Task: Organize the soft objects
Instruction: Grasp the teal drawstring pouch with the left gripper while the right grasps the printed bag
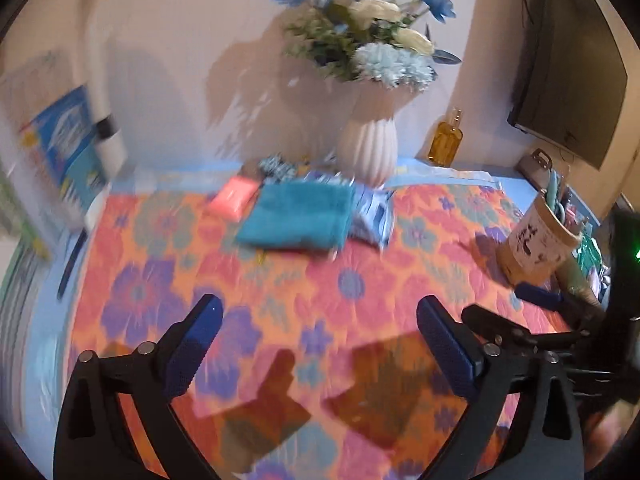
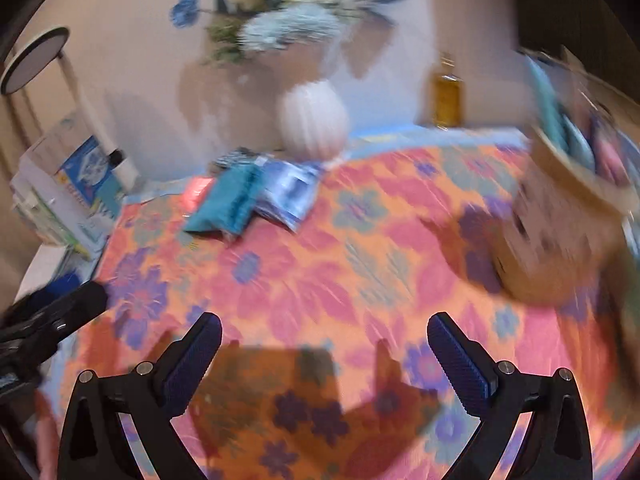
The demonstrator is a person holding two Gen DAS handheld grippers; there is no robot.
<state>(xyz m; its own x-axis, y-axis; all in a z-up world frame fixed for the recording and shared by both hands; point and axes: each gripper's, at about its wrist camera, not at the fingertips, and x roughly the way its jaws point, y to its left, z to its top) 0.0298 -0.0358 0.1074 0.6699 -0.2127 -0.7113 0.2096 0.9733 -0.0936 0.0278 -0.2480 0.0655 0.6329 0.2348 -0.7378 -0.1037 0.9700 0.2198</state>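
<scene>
Teal towel (image 1: 296, 216) folded flat at twelve o'clock, pale blue cloth (image 1: 372, 216) touching at its three o'clock; left gripper (image 1: 320, 344), right gripper (image 2: 324, 356) spread, empty.

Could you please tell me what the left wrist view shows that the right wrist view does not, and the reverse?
Only the left wrist view shows the wall-mounted dark screen and the printed cup of pens sharply. Only the right wrist view shows the round lamp head at far left. Both share the floral cloth, white ribbed vase, amber bottle, folded teal towel, and open, empty left hand-held gripper and right hand-held gripper.
</scene>
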